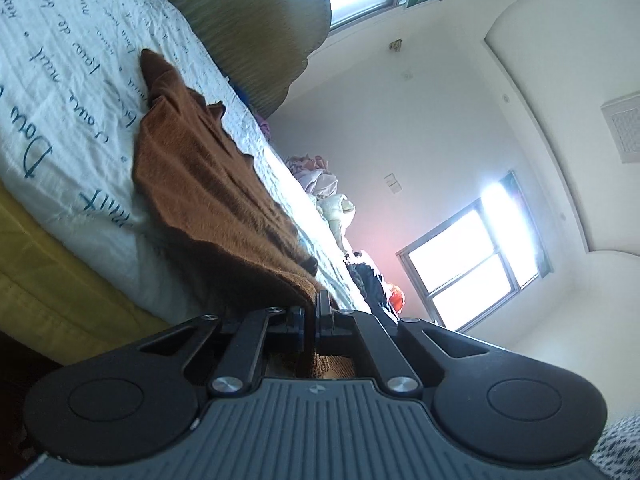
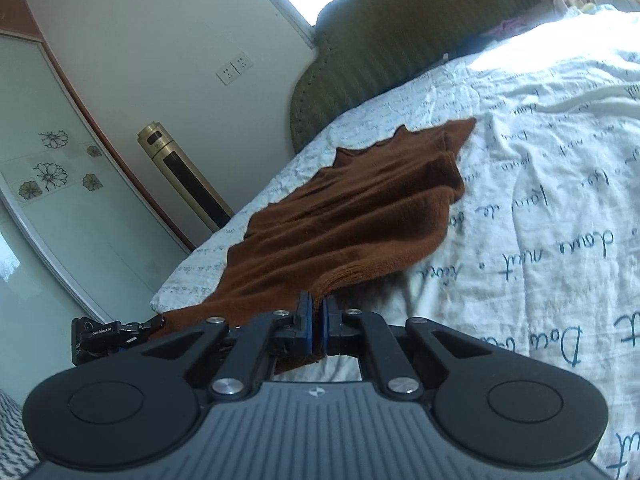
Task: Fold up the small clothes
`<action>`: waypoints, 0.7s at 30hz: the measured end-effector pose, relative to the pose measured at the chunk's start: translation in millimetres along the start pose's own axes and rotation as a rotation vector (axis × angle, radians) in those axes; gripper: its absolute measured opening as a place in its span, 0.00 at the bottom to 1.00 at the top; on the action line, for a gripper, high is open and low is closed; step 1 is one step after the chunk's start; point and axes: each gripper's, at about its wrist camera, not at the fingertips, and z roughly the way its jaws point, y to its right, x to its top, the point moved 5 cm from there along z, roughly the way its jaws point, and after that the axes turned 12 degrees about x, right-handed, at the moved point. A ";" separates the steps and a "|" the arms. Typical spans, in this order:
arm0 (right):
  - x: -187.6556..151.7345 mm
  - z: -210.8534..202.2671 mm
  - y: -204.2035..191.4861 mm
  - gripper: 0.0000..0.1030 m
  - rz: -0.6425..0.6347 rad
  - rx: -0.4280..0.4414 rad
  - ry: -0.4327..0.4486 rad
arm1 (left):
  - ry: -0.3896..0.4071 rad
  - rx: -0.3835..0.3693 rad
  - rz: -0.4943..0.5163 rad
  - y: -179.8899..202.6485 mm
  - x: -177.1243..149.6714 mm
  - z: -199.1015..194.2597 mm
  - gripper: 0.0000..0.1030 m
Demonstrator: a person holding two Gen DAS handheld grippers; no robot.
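Both my left fingers (image 1: pixel 311 312) and right fingers (image 2: pixel 316 318) pinch the brown garment's (image 2: pixel 352 216) near hem — I should lift evenly, keeping it taut over the bed (image 2: pixel 540 208).

The bed (image 2: pixel 520 128) wears a white sheet (image 1: pixel 72 92) printed with dark teal handwriting, creased all over; under the sheet at the near edge a yellow side (image 1: pixel 52 280) of the bed shows; at the head end stands an olive, ribbed headboard (image 2: pixel 400 36) with a scalloped top. On the sheet lies a brown knitted garment (image 2: pixel 348 216), stretched from the near edge toward the headboard, rumpled in long folds; its near hem is raised off the sheet, its far end rests flat. Along the far edge of the bed sits a heap of pale and pink clothes (image 1: pixel 320 184); darker pieces and something orange (image 1: pixel 380 288) lie further along that edge.
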 end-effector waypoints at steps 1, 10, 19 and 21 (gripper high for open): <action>7.7 -0.7 -1.5 0.04 -0.003 0.009 0.016 | 0.014 -0.011 -0.007 2.3 6.2 -0.6 0.03; 90.8 33.2 66.4 0.04 0.159 0.088 0.177 | 0.153 -0.029 -0.156 -4.6 81.2 34.0 0.03; 179.7 131.7 146.1 0.04 0.287 0.068 0.167 | 0.137 0.154 -0.358 -51.2 193.1 131.9 0.03; 195.6 155.6 159.4 0.04 0.303 0.058 0.148 | 0.121 0.192 -0.361 -55.8 214.0 150.1 0.03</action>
